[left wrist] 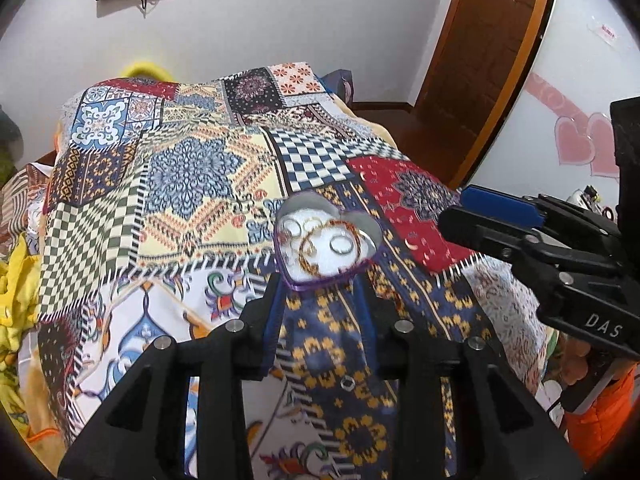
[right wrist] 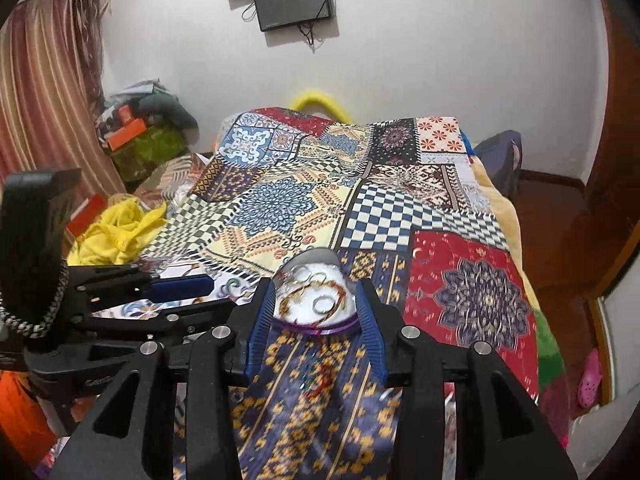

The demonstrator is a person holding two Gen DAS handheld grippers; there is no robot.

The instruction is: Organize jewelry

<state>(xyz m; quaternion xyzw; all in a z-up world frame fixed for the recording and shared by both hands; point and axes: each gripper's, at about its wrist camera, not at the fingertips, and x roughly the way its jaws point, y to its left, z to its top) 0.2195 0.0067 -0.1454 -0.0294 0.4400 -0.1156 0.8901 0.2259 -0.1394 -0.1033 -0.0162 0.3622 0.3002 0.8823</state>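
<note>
A heart-shaped box (left wrist: pixel 320 272) with a purple rim and white lining lies on the patchwork bedspread (left wrist: pixel 192 184). It holds rings and thin gold and beaded bangles. My left gripper (left wrist: pixel 320 300) hangs just short of its near tip, jaws apart, nothing between the blue pads. A small silver ring (left wrist: pixel 347 382) lies on the cloth below it. My right gripper (left wrist: pixel 454 210) comes in from the right, clear of the box. In the right wrist view the box (right wrist: pixel 316 300) shows beyond the open right gripper (right wrist: pixel 316 322). A beaded piece (right wrist: pixel 318 376) lies on the cloth beneath. The left gripper (right wrist: pixel 208 298) is left of the box.
The bed fills the middle. A yellow cloth (right wrist: pixel 116 232) and stacked boxes (right wrist: pixel 132 132) lie to the left by a striped curtain (right wrist: pixel 44 92). A wooden door (left wrist: pixel 484 48) and floor are on the right. Two dark screens (right wrist: pixel 292 0) hang on the far wall.
</note>
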